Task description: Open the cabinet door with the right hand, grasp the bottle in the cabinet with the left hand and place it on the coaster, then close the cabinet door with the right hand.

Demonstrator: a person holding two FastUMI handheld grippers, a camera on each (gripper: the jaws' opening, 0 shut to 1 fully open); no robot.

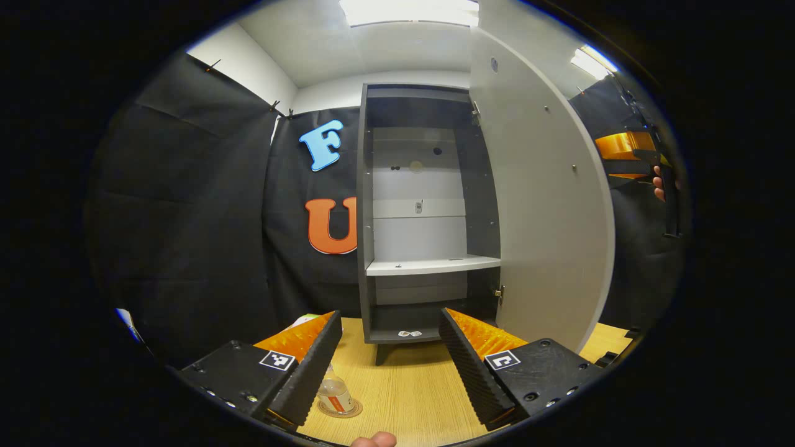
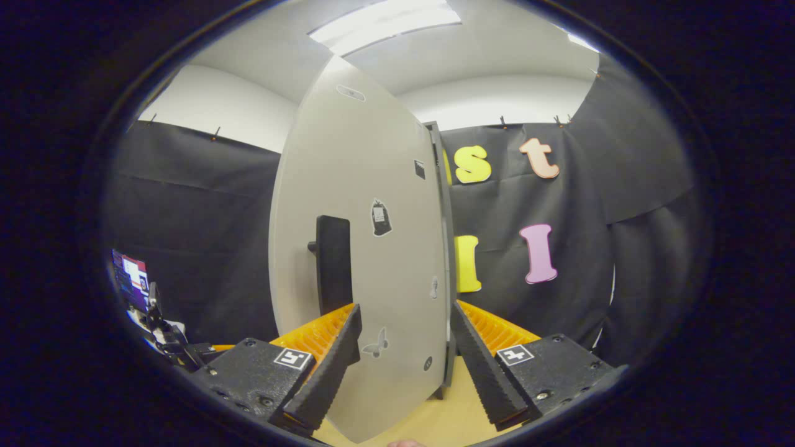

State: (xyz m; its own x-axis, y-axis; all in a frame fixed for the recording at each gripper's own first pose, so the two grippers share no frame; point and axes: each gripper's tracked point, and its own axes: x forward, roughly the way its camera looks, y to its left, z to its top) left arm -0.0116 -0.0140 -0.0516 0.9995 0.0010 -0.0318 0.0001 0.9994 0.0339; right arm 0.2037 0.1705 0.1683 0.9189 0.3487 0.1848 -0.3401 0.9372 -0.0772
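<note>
In the left gripper view, the left gripper is seen with its fingers spread wide and nothing between them, held above the wooden table. Just beside its left finger, low in the view, the bottle is seen standing upright on the round coaster; its upper part is hidden behind that finger, and its label is too small to be made out. A fingertip is cut off at the bottom edge. Farther out, the cabinet is seen with its door swung open to the right, a pale shelf inside with nothing on it. Small dark marks on the back panel cannot be identified. At the far right edge, part of the right gripper and a few fingers of the hand holding it are glimpsed past the door.

In the right gripper view, the right gripper is seen released, its fingers apart on either side of the door's lower edge; whether either finger touches the panel cannot be told. A dark handle is seen on the door, its lower end hidden behind the left finger. At the far left, a screen and some equipment are seen, blurred.
</note>
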